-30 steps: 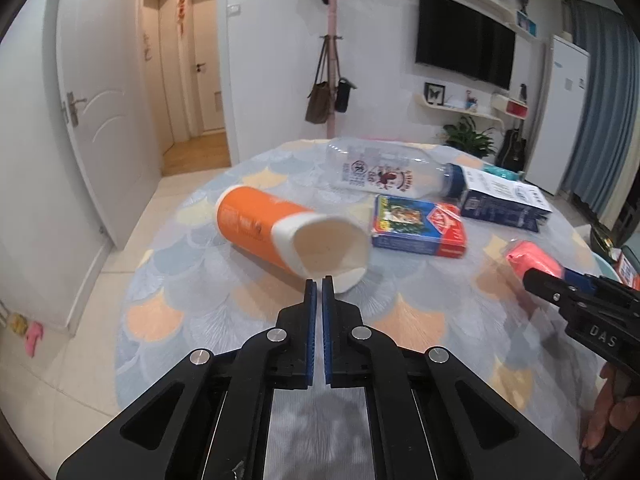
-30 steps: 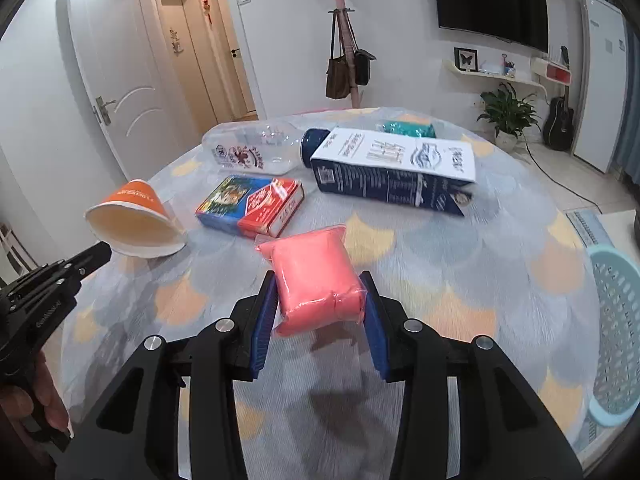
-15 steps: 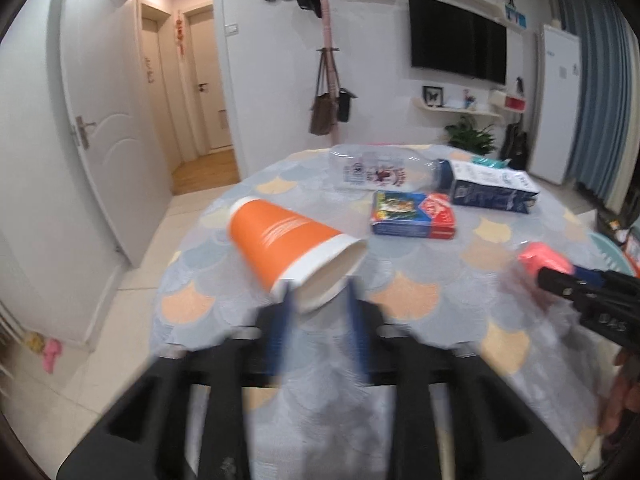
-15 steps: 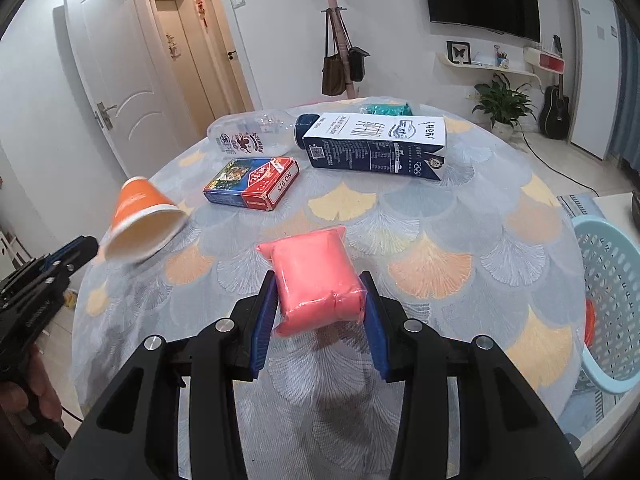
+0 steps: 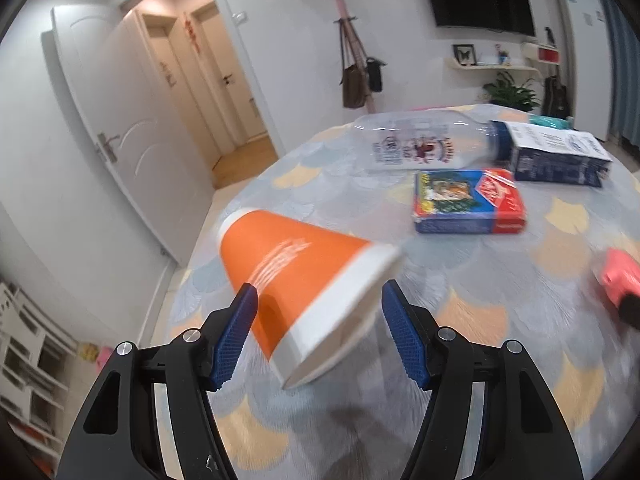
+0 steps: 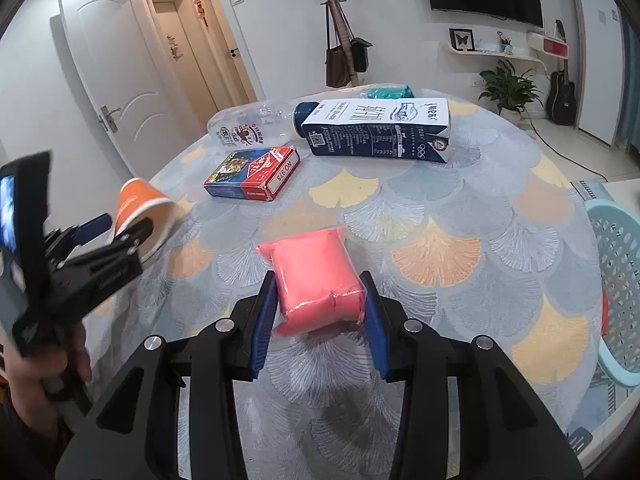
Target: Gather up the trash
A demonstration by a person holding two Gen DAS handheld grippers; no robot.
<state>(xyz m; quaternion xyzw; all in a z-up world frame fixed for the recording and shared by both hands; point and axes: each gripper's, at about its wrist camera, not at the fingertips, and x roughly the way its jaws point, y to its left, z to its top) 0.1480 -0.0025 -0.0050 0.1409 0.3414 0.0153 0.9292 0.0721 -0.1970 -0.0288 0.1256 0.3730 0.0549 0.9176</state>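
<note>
An orange paper cup (image 5: 292,264) with a white rim lies on its side at the table's left edge. It sits between the fingers of my left gripper (image 5: 318,290), whose jaws are opening. The left pad is close against the cup's side and the right pad stands clear of the rim. The right wrist view shows that cup (image 6: 138,200) and the left gripper (image 6: 122,224) at far left, held by a hand. My right gripper (image 6: 319,280) is shut on a pink soft packet (image 6: 312,272) just above the table.
On the round patterned table (image 6: 440,216) lie a clear plastic bottle (image 6: 248,124), a blue-and-white milk carton (image 6: 380,128), a red-and-blue card box (image 6: 254,174) and a teal packet (image 6: 386,91). A pale blue basket (image 6: 618,280) stands off the right edge.
The left jaws went from shut to wide apart and moved forward around the orange cup. The right gripper kept its grip on the pink packet and hardly shifted.
</note>
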